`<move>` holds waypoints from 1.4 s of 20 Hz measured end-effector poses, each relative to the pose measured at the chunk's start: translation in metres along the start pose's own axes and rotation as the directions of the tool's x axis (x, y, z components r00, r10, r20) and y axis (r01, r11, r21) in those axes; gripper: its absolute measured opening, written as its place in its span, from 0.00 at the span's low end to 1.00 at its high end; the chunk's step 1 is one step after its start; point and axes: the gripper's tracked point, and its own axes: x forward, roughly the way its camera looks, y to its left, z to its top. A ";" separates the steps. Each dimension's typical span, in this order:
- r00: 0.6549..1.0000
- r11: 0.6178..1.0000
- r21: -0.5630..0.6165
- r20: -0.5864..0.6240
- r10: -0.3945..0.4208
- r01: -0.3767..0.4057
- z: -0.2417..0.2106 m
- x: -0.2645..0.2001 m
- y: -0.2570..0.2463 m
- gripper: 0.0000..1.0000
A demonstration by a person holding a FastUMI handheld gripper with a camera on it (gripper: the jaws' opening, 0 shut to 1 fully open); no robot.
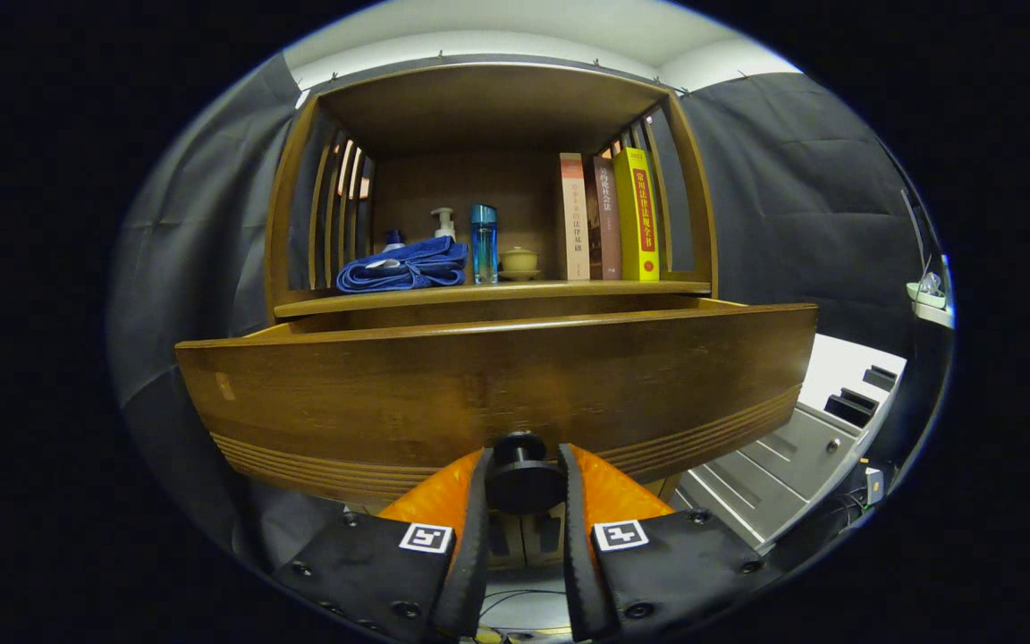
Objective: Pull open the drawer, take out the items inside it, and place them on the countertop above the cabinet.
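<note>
Countertop (488,292) load: three books (609,216), one folded blue towel (404,266), one blue bottle (483,231), one pump bottle (443,222), one small lidded cup (519,260). Grey unit (783,456) beside cabinet. Drawer (497,394) pulled out, front panel just ahead. My gripper (522,478) clamped on drawer knob (522,476), both fingers pressing.

Wooden countertop (488,292) with folded blue towel (405,266), 2 bottles, lidded cup, 3 upright books.

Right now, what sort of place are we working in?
Likely a staged home set in a booth: a wooden cabinet with books, a folded towel and bottles, black cloth behind. The gripper grips the drawer knob.
</note>
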 end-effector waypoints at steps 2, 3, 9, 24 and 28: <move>1.000 1.000 0.009 0.007 -0.005 0.005 -0.001 -0.005 -0.001 0.44; 1.000 1.000 0.004 -0.002 -0.001 0.001 -0.005 -0.004 -0.001 0.44; 1.000 1.000 0.019 0.016 -0.003 0.003 -0.003 -0.006 -0.001 0.52; 0.990 0.994 -0.098 0.130 0.061 -0.048 0.064 -0.038 0.028 0.99; 0.981 0.989 -0.146 0.183 0.064 -0.037 0.133 -0.050 0.039 0.99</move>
